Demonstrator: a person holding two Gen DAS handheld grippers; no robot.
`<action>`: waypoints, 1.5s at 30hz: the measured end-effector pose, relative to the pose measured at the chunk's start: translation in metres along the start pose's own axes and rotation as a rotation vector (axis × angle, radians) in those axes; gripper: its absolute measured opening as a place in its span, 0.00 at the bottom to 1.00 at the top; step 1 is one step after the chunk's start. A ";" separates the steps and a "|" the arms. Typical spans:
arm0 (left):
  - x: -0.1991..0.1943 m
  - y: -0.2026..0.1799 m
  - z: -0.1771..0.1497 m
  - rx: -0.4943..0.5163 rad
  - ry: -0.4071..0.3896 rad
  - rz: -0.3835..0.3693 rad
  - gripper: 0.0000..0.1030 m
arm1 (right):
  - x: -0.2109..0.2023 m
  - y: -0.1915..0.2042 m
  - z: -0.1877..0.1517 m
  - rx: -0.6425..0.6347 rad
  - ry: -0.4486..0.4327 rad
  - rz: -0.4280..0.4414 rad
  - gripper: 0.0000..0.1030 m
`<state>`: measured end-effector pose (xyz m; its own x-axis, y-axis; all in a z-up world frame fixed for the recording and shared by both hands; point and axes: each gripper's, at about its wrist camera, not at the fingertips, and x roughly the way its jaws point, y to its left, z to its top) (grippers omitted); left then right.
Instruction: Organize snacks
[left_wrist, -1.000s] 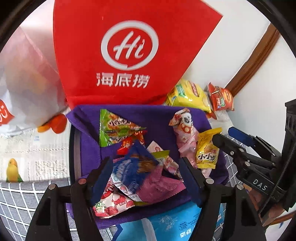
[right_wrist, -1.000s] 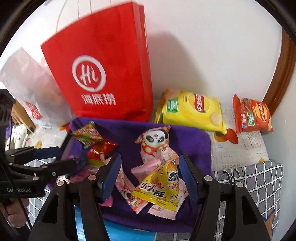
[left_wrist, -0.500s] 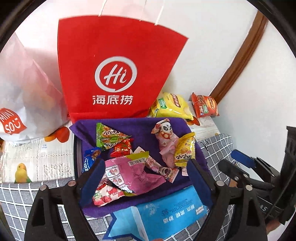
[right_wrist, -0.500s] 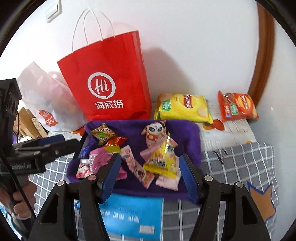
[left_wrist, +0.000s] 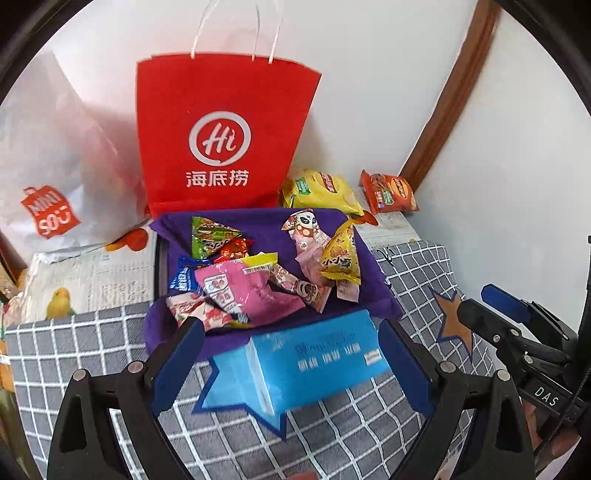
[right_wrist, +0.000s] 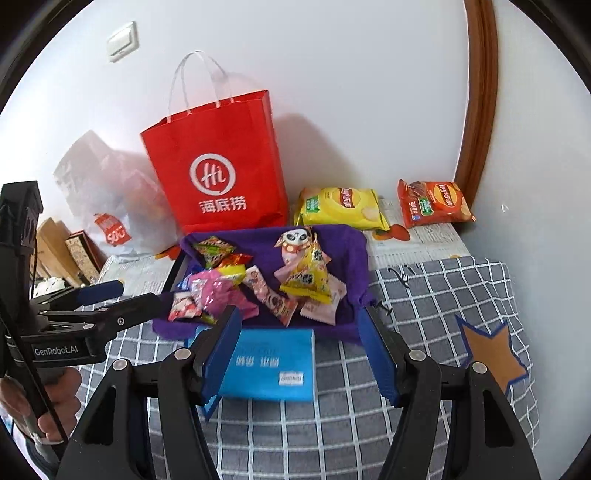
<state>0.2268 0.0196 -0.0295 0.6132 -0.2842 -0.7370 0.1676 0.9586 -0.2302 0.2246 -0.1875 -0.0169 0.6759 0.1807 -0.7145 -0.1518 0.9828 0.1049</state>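
The purple tray (left_wrist: 373, 269) is holding a heap of small snack packets (left_wrist: 258, 273) – pink, green, yellow. Behind the tray, a red paper bag (left_wrist: 221, 133) is standing upright. In front of it, both the left gripper (left_wrist: 291, 354) and the right gripper (right_wrist: 301, 343) are hovering with jaws wide – gripping nothing.

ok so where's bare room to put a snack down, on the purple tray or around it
Bare purple on the tray lies along its right edge, beside the yellow triangle pack, and at the back centre. Its left half is piled. Checked cloth right of the tray is bare up to the star patch.
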 end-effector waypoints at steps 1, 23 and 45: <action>-0.007 -0.002 -0.006 0.000 -0.014 0.008 0.92 | -0.004 0.002 -0.004 -0.007 -0.004 -0.008 0.64; -0.115 -0.055 -0.094 0.044 -0.207 0.173 0.92 | -0.102 0.009 -0.084 -0.044 -0.137 -0.040 0.98; -0.132 -0.065 -0.115 0.040 -0.223 0.165 0.92 | -0.131 0.006 -0.101 -0.012 -0.173 -0.056 0.98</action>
<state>0.0462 -0.0074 0.0093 0.7886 -0.1174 -0.6036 0.0786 0.9928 -0.0903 0.0618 -0.2089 0.0076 0.7975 0.1301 -0.5891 -0.1180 0.9912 0.0592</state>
